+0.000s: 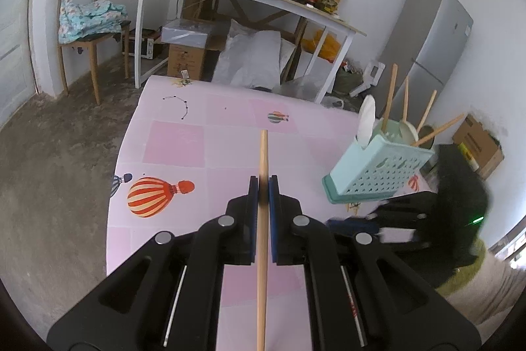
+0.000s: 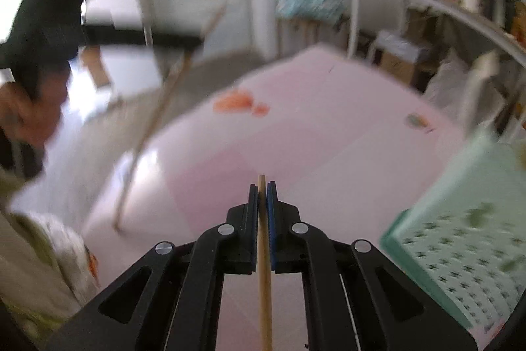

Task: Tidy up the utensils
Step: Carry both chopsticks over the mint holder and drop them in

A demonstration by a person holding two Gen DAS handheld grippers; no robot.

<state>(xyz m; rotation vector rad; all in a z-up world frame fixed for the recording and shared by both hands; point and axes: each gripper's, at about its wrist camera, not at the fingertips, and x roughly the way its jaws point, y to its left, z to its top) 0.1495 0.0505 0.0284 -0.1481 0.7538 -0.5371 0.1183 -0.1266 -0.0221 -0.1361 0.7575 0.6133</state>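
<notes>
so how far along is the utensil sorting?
Mostly done: several wooden-handled utensils and a white spoon already stand in the teal caddy. In hand: the left gripper and right gripper each clamp a wooden stick. Left: dropping both in; the pink tabletop shows nothing else loose.

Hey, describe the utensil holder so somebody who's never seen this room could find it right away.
Start at the table with the pink balloon-print cloth and go to the edge nearest the grey fridge. There stands the utensil holder, a pale mint plastic basket with rows of small holes. It alone has wooden handles and a white spoon sticking up from it.
</notes>
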